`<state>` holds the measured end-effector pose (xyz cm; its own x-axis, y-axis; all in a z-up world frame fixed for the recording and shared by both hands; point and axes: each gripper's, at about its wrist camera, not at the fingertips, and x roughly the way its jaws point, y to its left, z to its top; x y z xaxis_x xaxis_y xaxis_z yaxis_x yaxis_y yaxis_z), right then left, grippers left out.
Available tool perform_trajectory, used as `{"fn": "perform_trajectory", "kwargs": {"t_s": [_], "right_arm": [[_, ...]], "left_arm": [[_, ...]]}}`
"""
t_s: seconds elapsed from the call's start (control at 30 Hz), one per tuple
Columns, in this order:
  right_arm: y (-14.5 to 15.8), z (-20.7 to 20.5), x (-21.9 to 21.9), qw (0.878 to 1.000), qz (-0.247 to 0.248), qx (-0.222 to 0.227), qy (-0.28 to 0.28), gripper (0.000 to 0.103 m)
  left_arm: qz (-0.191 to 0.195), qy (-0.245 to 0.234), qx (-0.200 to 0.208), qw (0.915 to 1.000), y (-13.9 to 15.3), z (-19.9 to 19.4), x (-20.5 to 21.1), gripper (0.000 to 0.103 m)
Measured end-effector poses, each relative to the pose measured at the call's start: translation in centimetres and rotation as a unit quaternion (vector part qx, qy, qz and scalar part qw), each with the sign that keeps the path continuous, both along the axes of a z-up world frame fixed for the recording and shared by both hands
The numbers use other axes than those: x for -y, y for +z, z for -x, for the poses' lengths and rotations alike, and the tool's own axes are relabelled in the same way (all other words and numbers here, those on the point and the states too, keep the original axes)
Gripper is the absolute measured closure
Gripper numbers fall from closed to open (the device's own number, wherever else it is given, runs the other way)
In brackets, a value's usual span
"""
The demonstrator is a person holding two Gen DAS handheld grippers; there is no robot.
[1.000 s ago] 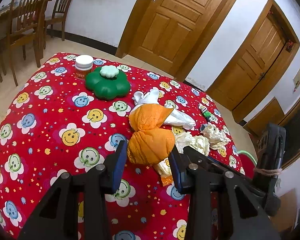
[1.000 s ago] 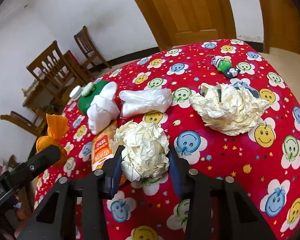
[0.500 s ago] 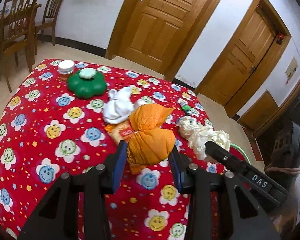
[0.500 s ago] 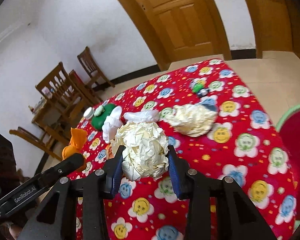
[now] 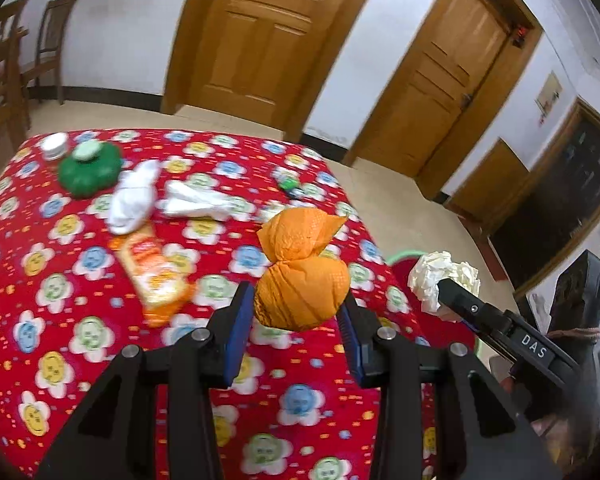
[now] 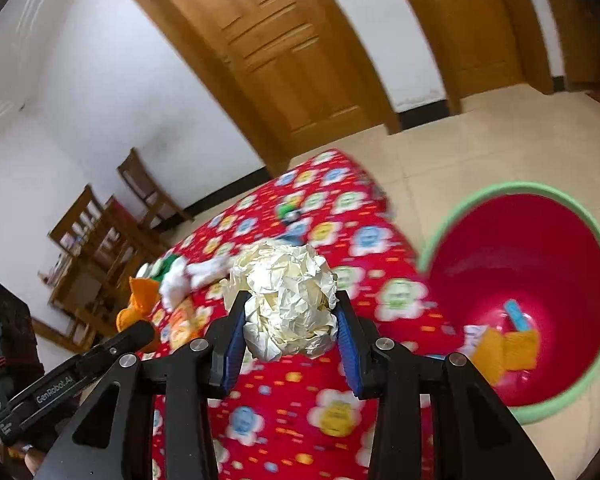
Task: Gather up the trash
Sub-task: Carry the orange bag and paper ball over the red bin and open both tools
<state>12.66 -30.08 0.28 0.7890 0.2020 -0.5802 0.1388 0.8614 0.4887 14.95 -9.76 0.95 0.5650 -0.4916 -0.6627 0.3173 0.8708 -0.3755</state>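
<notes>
My left gripper (image 5: 296, 316) is shut on an orange crumpled cloth wad (image 5: 300, 280), held above the red smiley tablecloth (image 5: 60, 300). My right gripper (image 6: 290, 320) is shut on a cream crumpled paper ball (image 6: 288, 296), held above the table's right edge. That ball also shows in the left wrist view (image 5: 440, 276). A red bin with a green rim (image 6: 528, 280) stands on the floor right of the table and holds some scraps. On the table lie a white wad (image 5: 134, 200), a white bag (image 5: 196, 202) and an orange wrapper (image 5: 154, 268).
A green flower-shaped container (image 5: 88, 168) and a white-lidded jar (image 5: 54, 146) stand at the table's far left. A small green toy (image 5: 288, 182) lies near the far edge. Wooden chairs (image 5: 48, 48) stand beyond the table on the left. Wooden doors (image 5: 260, 36) line the wall.
Both grippers have lifted their wads off the table and swung right toward the table's edge. The red bin has come into the right wrist view.
</notes>
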Motion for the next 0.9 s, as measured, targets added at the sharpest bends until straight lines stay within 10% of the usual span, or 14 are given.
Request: {"fn": "perform_trajectory", "kwargs": {"t_s": [0.9], "right_arm": [[-5.7, 6.7, 15.1, 0.982, -0.049, -0.045, -0.176, 0.057]], "left_arm": [[-0.056, -0.188, -0.030, 0.9801, -3.3, 1.1, 20.0, 0.058]]}}
